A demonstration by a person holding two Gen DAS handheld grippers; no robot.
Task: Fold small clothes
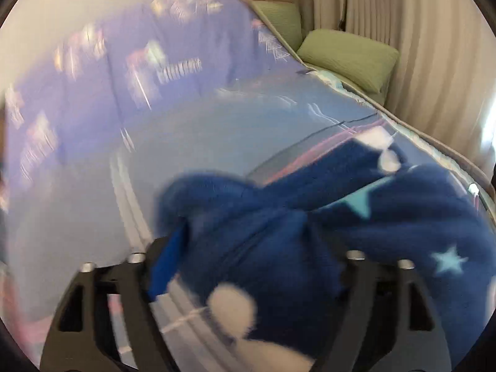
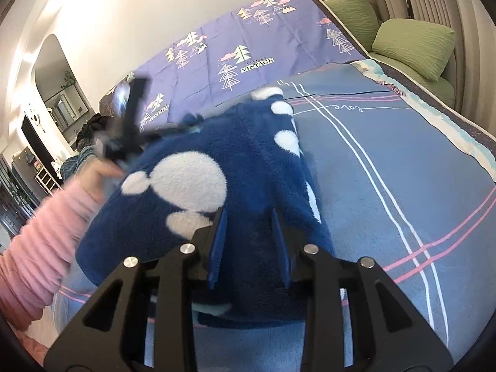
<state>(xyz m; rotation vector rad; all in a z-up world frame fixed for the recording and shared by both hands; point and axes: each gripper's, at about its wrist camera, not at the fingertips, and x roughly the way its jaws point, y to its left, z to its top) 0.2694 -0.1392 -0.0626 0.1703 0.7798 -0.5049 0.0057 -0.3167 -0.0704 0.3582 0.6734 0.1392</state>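
Mid-fold, by the look of it: a navy fleece garment (image 2: 235,167) with white blobs and pale stars, lifted at two points above the striped blue bedsheet (image 2: 403,186). Best done by keeping both grips level and moving together, so the carried edge lands square on the part beneath instead of dragging into a twist. Worth letting the fleece settle flat before letting go of either side (thick pile tends to bunch and spring back).

Right gripper (image 2: 249,245): blue pads partly closed with fleece bulging up between them, apparently pinching a thick fold at the near edge of the garment. Rest of the cloth spread away and to the left from there, sloping up over the sheet, one edge running along the pink and white stripes.

Left gripper (image 1: 245,248): badly smeared by motion in its own view, yet a wad of the same navy fleece (image 1: 310,226) sits between the black finger frames, so probably clamped on it; how wide the gap stands, impossible to say exactly. Seen from the right wrist view as a blurred dark frame at the garment's far left corner, carried by a hand (image 2: 102,170) in a pink sleeve (image 2: 40,232).

Purple tree-print cover (image 2: 248,37) further up the bed, green cushions (image 2: 412,46) beside pale curtains at the far right, well clear of the fold
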